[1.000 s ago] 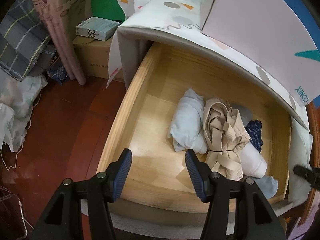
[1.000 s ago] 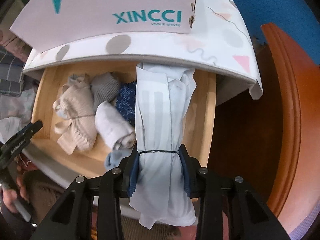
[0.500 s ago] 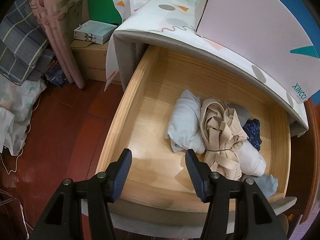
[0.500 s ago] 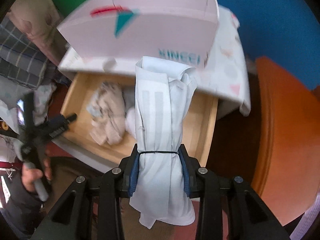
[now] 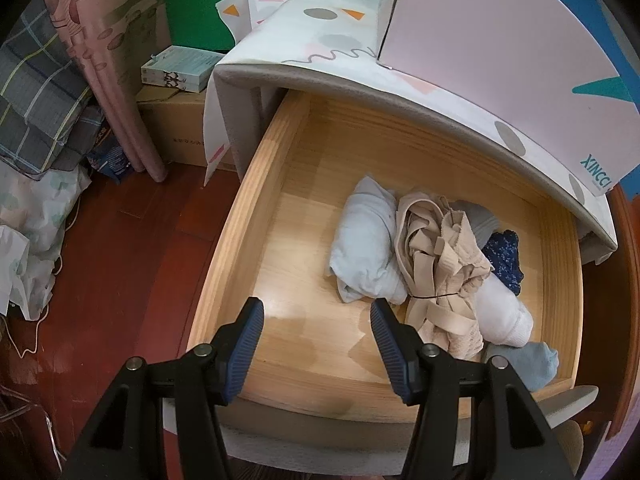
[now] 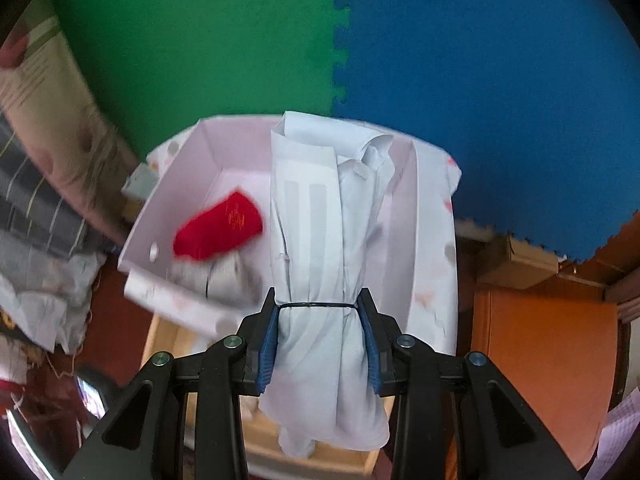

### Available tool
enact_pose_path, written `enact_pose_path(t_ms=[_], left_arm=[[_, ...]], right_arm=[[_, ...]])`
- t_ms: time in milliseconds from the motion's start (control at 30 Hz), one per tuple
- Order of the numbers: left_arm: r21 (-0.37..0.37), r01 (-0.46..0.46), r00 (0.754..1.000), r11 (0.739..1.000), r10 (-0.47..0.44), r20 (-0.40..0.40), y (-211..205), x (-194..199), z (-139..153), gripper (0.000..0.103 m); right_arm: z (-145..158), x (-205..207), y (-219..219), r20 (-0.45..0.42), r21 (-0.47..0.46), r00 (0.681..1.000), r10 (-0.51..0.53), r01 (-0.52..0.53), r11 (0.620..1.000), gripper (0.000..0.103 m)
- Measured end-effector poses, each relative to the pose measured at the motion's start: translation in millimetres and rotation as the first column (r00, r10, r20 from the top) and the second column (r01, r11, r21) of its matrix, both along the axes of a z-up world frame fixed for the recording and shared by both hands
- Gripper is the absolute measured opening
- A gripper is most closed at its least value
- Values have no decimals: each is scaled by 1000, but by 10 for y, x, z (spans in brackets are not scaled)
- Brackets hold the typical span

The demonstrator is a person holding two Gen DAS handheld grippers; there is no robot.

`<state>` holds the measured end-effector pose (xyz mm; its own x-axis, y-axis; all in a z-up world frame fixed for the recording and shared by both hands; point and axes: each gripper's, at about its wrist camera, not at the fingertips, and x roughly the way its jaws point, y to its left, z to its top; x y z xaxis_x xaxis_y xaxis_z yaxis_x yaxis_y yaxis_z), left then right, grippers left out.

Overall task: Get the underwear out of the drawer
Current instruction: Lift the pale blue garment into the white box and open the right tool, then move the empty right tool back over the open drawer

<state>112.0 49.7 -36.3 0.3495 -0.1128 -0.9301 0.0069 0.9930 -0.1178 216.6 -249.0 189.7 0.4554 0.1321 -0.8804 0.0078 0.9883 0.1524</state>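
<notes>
The right gripper (image 6: 320,344) is clamped on a pale blue rolled underwear bundle (image 6: 320,248) tied with a thin black band, which stands up between its pads, over an open pink box (image 6: 188,200). In that box, left of the bundle, lie a red roll (image 6: 218,228) and a grey one (image 6: 216,280). The left gripper (image 5: 316,340) hangs part-open and empty above the wooden drawer (image 5: 240,220); ahead and right of it sit more rolled garments (image 5: 436,264).
</notes>
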Motion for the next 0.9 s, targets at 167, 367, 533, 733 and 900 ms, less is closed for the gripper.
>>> enact_pose_path(t_ms=[167, 367, 533, 733, 900], left_arm=[[-3, 2, 1000, 1000, -2, -2, -8, 14, -6, 57], [-13, 7, 1000, 1000, -7, -3, -27, 24, -1, 57], [7, 41, 999, 999, -41, 4, -107, 11, 5, 57], [-8, 28, 1000, 1000, -28, -11, -79, 33, -20, 57], [-8, 27, 999, 1000, -27, -22, -76, 41, -40, 57]], right_arm=[[-190, 547, 26, -46, -27, 999, -25, 23, 999, 35], [-762, 916, 92, -145, -37, 989, -29, 24, 999, 36], [-1139, 963, 151, -219, -34, 976, -10, 3, 999, 41], [-1020, 798, 132, -176, -34, 984, -22, 16, 999, 56], [-686, 443, 99, -128, -39, 992, 8, -13, 999, 66]])
